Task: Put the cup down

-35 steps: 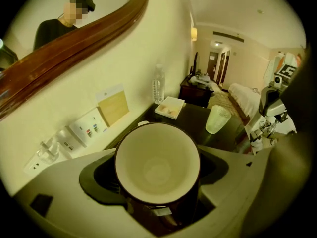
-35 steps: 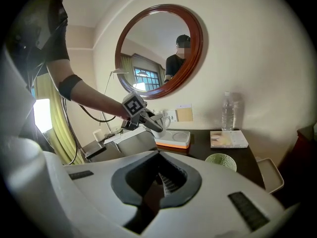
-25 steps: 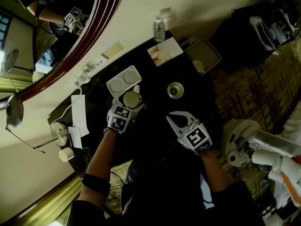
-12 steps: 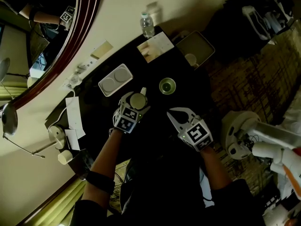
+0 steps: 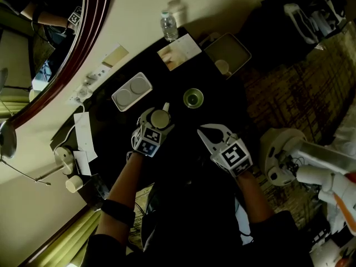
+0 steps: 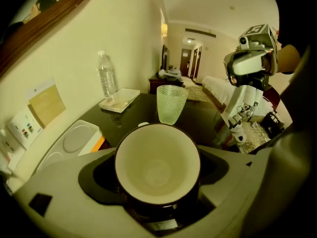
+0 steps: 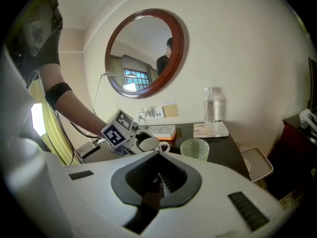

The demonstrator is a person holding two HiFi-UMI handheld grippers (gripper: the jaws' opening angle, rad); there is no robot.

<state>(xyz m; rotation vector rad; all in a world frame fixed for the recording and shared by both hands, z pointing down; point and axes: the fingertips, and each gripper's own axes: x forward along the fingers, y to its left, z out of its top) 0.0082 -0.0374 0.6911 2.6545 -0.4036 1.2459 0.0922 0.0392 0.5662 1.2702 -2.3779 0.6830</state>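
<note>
A: What stands on the dark table (image 5: 161, 81)?

B: A ribbed green glass (image 5: 193, 98), upright, about mid-table. Nearer the wall lies a white tray (image 5: 132, 91) with two round hollows – its side has an orange edge.

A: And the far end?

B: A clear water bottle (image 5: 170, 25) stands against the wall, with a booklet (image 5: 178, 52) just beside it. Past the table's edge sits a square tray (image 5: 235, 48) with something small and white in one corner.

A: The wall?

B: A round mirror (image 7: 144, 53) in a dark wooden frame, with wall plates (image 7: 157, 113) below it.

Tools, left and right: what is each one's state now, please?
Left tool: closed on the cup.
Right tool: closed, holding nothing.
</note>
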